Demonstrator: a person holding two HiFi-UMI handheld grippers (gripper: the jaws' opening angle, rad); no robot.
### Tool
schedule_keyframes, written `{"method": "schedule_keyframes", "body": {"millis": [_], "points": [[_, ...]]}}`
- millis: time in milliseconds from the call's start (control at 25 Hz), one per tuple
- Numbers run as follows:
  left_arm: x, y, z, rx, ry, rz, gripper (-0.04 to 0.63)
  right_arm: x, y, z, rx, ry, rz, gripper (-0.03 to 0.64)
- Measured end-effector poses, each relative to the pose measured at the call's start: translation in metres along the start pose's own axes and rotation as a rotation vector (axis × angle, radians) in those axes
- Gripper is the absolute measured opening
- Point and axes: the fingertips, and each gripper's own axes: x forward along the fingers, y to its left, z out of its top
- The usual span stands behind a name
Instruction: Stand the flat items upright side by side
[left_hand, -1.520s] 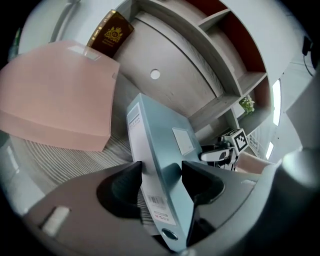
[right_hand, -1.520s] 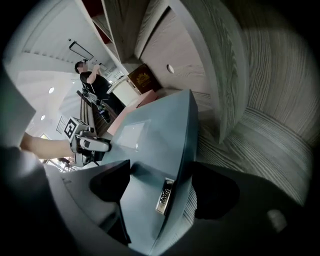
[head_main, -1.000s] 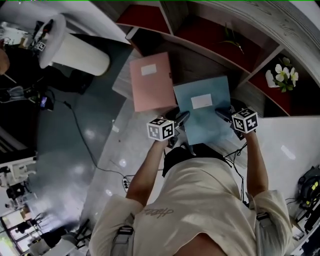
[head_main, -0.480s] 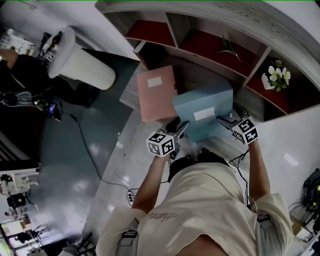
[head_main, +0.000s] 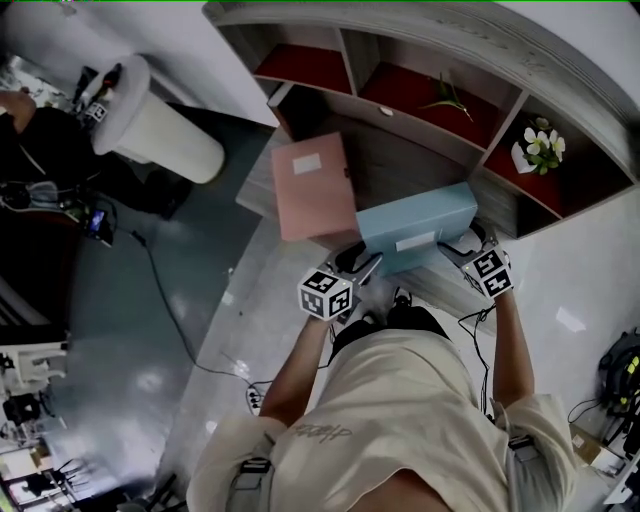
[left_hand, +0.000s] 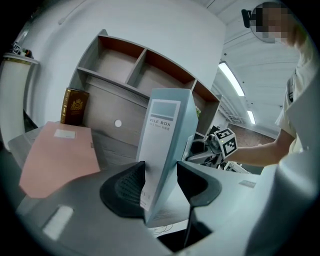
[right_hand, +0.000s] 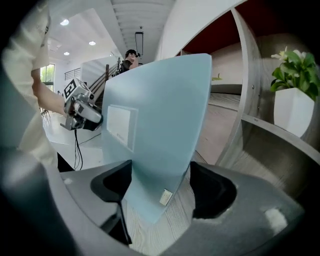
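A light blue file box (head_main: 415, 225) is tilted up off the wooden desk, label side toward me. My left gripper (head_main: 362, 262) is shut on its near left corner, and my right gripper (head_main: 455, 248) is shut on its near right corner. In the left gripper view the box's labelled spine (left_hand: 162, 145) stands between the pads of the left gripper (left_hand: 160, 180). In the right gripper view the box's broad face (right_hand: 160, 130) rises between the jaws of the right gripper (right_hand: 160, 187). A pink file box (head_main: 315, 188) lies flat on the desk to the left.
A curved shelf unit (head_main: 420, 100) with red-backed compartments stands behind the desk. A white pot with flowers (head_main: 538, 150) sits in its right compartment. A brown book (left_hand: 74, 106) stands at the left. A white cylinder (head_main: 160, 125) and cables are on the floor at left.
The blue file box has swung from lying flat to tilted steeply up, its near edge raised. Both grippers rose and moved forward with it. The pink box has not moved.
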Motion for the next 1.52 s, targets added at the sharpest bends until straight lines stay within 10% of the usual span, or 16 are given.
{"method": "schedule_keyframes", "body": {"millis": [640,960,1520], "points": [[-0.011,-0.017,-0.018,0.026,-0.014,-0.069,0.287,-0.029,0.019,-0.038,0.091,0.063,-0.214,0.359],[-0.016,-0.009,-0.016,0.076,-0.020,-0.118,0.349,-0.065,0.043,-0.087,0.459,0.007,-0.289,0.360],[0.015,-0.015,-0.015,0.399,0.082,-0.284,0.422,-0.112,0.112,-0.147,0.736,-0.015,-0.345,0.359]]}}
